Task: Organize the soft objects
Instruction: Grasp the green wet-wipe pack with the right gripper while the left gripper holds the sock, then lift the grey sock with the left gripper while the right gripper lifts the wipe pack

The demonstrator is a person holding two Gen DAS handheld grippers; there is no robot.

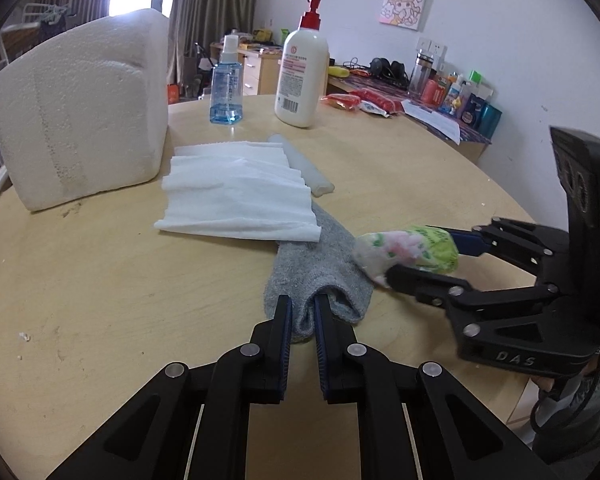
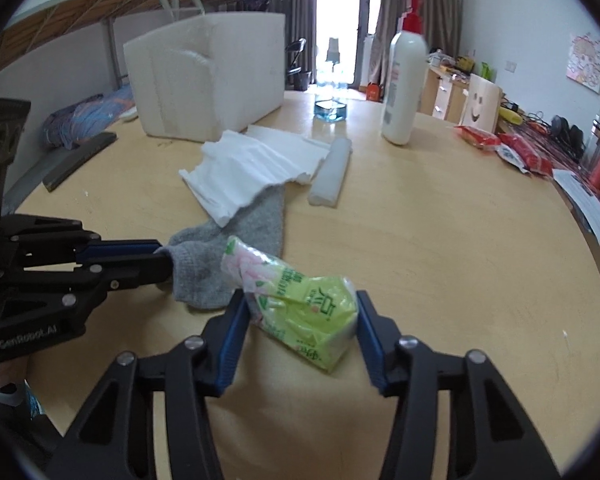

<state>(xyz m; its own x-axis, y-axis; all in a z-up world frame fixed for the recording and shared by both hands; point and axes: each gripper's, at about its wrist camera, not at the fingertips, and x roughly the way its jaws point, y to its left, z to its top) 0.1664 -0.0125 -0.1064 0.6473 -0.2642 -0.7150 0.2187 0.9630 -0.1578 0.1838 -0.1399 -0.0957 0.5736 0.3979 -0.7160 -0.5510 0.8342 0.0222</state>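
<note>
A grey sock (image 1: 320, 264) lies on the round wooden table (image 1: 100, 280), its far end tucked under a stack of white paper towels (image 1: 236, 196). My left gripper (image 1: 303, 308) is shut on the sock's near end; in the right wrist view it (image 2: 166, 258) reaches in from the left to pinch the sock (image 2: 256, 232). A green and pink tissue pack (image 2: 304, 312) sits between the blue pads of my right gripper (image 2: 300, 308), and both pads touch its sides. In the left wrist view the tissue pack (image 1: 412, 248) is held in the right gripper (image 1: 416, 256), just right of the sock.
A white foam box (image 1: 80, 104) stands at the back left. Behind the towels are a white lotion bottle (image 1: 300, 68) with a red pump and a blue spray bottle (image 1: 227, 88). A white cylinder (image 1: 304, 164) lies beside the towels. A cluttered desk lines the right wall.
</note>
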